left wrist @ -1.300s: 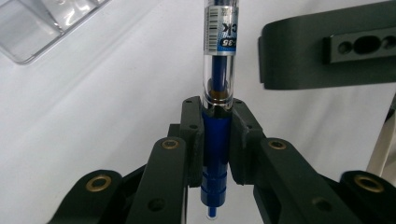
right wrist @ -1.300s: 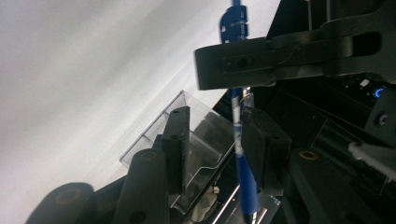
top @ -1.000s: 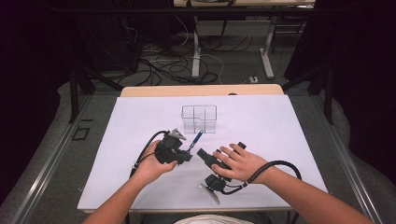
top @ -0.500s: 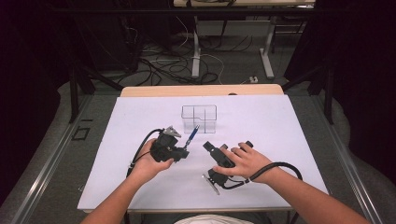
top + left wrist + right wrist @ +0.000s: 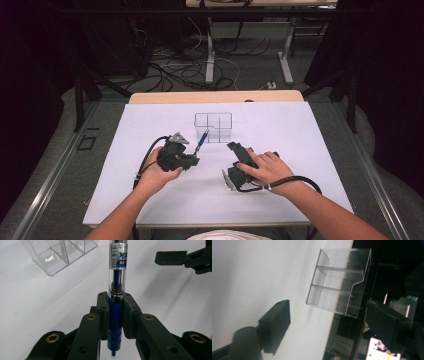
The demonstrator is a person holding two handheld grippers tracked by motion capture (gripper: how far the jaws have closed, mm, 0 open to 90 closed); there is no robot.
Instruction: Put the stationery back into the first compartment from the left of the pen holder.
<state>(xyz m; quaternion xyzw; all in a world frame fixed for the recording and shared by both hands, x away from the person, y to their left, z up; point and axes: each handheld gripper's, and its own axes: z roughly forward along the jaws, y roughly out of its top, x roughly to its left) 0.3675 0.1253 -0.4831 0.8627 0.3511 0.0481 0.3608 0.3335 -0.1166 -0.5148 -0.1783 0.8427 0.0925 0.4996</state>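
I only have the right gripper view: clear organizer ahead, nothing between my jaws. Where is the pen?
Observer: The left hand-held gripper is shut on the blue pen, clamped on its blue grip section.
Operator: Is it in the organizer yet?
Observer: No. In the high view the pen slants toward the clear organizer but is outside it.
Operator: And my gripper?
Observer: The right hand-held gripper, whose jaws have just been opening with nothing between them, is to the right of the left one, apart from the pen.
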